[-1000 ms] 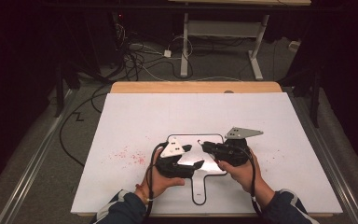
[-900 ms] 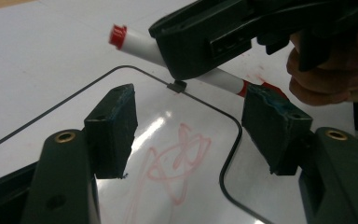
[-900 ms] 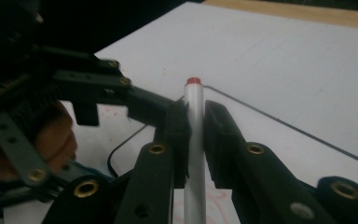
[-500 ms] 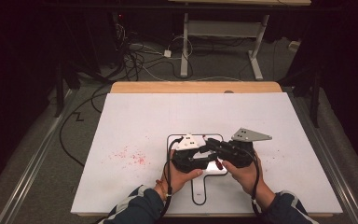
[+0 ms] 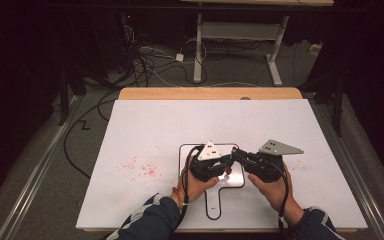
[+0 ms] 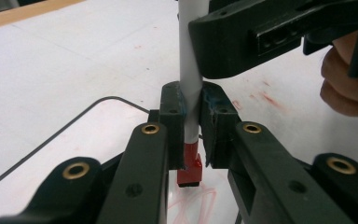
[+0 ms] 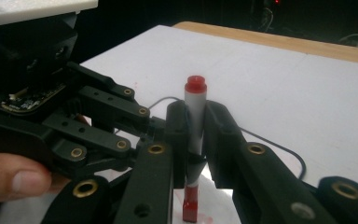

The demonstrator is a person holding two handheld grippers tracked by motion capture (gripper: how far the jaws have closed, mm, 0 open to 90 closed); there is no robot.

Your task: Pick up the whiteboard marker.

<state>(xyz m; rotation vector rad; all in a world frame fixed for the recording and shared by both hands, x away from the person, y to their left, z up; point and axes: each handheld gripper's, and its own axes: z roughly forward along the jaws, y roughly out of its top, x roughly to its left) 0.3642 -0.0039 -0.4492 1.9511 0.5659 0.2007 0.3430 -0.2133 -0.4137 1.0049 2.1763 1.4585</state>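
Both grippers are clamping one marker, standing upright over the outlined board at mid-table, red tip down & touching or just above red scribble there. Risks, as judged: two grips on one thin barrel means any mismatch betw. hands is likely bending or twisting it; if either hand is pulling sideways the marker could be slipping through the pads or tipping, smearing more ink on the board; pressing down too hard could be crushing the tip. Grips are crowded close, so the linkages could be knocking each other. Left gripper: jaws nearly closed, grasping the white barrel low, just above the red tip section, pads on both sides. Right gripper: jaws likewise narrowed to barrel width, clenching the marker at mid-barrel, red end cap sticking up above them. Hand & other hand are meeting over the board; table is showing red specks left of the board.
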